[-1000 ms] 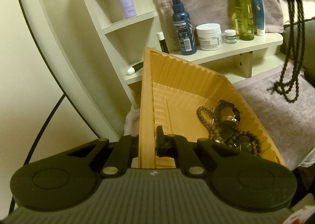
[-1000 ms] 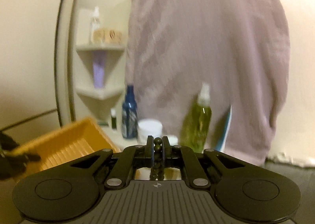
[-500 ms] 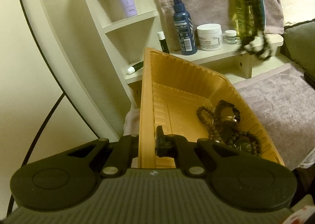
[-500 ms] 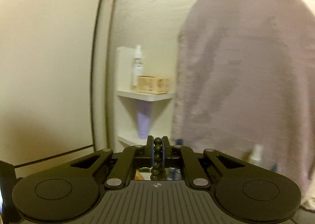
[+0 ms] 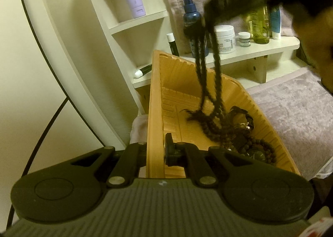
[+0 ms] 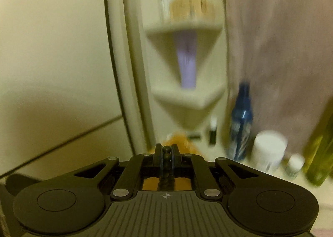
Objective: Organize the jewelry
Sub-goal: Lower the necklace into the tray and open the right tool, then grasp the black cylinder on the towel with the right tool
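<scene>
- The right claw is pinched on a dark bead necklace; a few beads show between its fingers, and the rest drops out of sight below them in its own view.
- In the left wrist view that necklace hangs as a long doubled strand, its long axis near vertical, from the right claw at about 1 o'clock down into the orange tray.
- Its lower end already trails among the beaded bracelets and watch heaped at the tray's 4 o'clock side; whether it rests on the floor of the tray is blurred.
- The left claw is pressed together on the tray's near wall, one finger inside, one outside, holding the tray tilted.
- So the right claw is the one above the drop point; the release likely needs only a lowering and opening.
- Open room: the tray floor toward 11 o'clock is bare; the heap crowds the 4 o'clock side.
- Edges: the tray's far rim sits near the shelf with its blue spray bottle and white jar; the grey towel lies at 3 o'clock.
</scene>
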Tool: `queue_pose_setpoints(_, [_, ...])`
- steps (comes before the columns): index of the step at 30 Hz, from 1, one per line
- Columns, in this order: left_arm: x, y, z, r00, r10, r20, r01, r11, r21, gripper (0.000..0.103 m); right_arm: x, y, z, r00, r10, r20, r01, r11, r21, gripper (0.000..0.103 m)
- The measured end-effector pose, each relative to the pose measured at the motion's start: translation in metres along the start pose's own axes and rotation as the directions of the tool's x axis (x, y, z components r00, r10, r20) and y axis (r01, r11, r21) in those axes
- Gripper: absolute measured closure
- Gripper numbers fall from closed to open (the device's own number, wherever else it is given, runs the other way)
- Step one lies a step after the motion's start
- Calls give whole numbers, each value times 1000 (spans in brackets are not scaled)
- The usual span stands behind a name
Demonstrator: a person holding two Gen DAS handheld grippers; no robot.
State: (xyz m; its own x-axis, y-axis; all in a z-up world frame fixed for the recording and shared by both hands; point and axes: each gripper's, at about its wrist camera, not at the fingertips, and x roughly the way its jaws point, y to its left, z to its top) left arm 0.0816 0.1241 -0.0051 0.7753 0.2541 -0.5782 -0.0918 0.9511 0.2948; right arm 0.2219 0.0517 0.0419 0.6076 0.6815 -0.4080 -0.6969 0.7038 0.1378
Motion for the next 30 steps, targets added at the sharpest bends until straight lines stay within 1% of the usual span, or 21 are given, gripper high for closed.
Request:
queue_pose_setpoints(2, [0,0,0,1000,0,0,0,1000,1,98,9,-7,-10,999,14,-42,-13,1000,18,96])
queue_pose_setpoints(4, [0,0,0,1000,-1,1,1,1000,3,97,10,-14,-17,999,4,-54,-3,1000,31,95])
queue_pose_setpoints(6, [0,0,0,1000,-2,0,2,1000,2,97,7,-21,-22,998,-16,-55,18,999,45,87])
queue_pose_setpoints(8, [0,0,0,1000,-2,0,2,1000,2,97,1,-30,-24,999,-36,-37,39,997,64,52])
queue_pose_setpoints(9, [0,0,0,1000,-2,0,2,1000,2,97,-4,-36,-24,998,-51,-20,52,996,75,51])
queue_pose_setpoints(12, [0,0,0,1000,-1,0,1,1000,3,97,-23,-51,-30,996,-89,-7,89,990,107,51])
queue_pose_setpoints(16, [0,-1,0,1000,1,2,-1,1000,5,97,-50,-67,-48,986,-165,2,163,977,140,50])
queue_pose_setpoints(22, [0,-1,0,1000,2,3,-2,1000,7,97,-93,-86,-95,956,-291,-32,291,933,210,50])
queue_pose_setpoints(27, [0,-1,0,1000,2,3,-2,1000,7,97,-122,-94,-128,929,-364,-64,368,896,248,50])
queue_pose_setpoints(30, [0,-1,1,1000,2,3,-2,1000,6,97,-137,-96,-143,914,-400,-67,402,874,271,50])
